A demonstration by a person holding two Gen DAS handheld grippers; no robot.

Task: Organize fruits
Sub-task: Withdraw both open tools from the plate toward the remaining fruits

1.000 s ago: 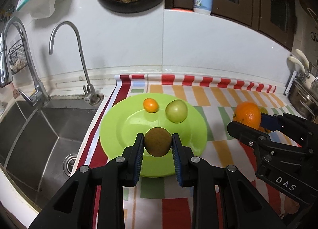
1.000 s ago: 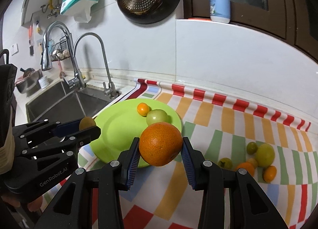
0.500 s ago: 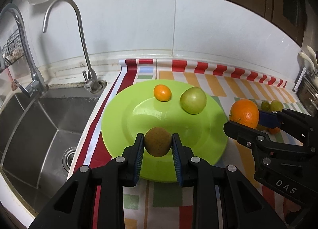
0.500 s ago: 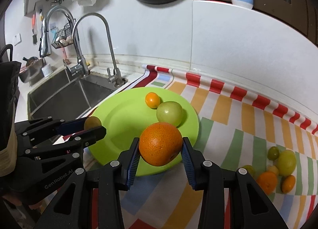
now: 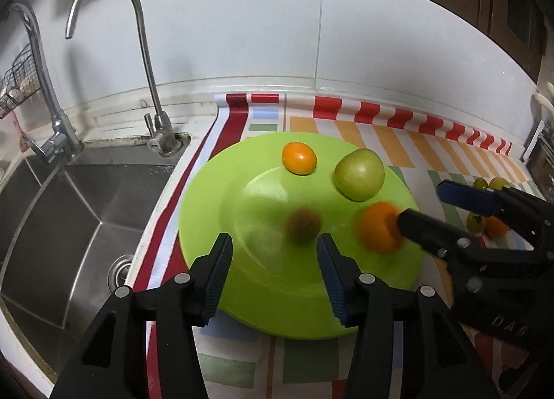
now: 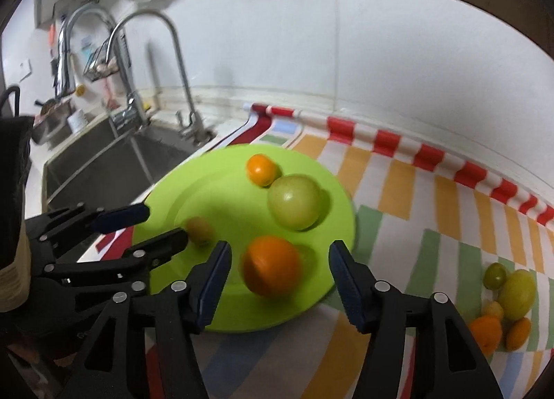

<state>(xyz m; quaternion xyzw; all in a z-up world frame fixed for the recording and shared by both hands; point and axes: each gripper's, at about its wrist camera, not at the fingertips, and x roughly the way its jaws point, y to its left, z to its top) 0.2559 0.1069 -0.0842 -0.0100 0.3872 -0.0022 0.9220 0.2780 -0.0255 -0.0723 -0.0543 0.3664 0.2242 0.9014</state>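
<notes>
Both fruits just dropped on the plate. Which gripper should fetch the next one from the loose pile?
Probably the right gripper: it is open, and the loose fruit pile lies on its side of the green plate. The left gripper, also open, sits nearer the sink.

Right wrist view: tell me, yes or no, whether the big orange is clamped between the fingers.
No: the big orange sits on the green plate with clear gaps to both spread fingers of the right gripper.
</notes>
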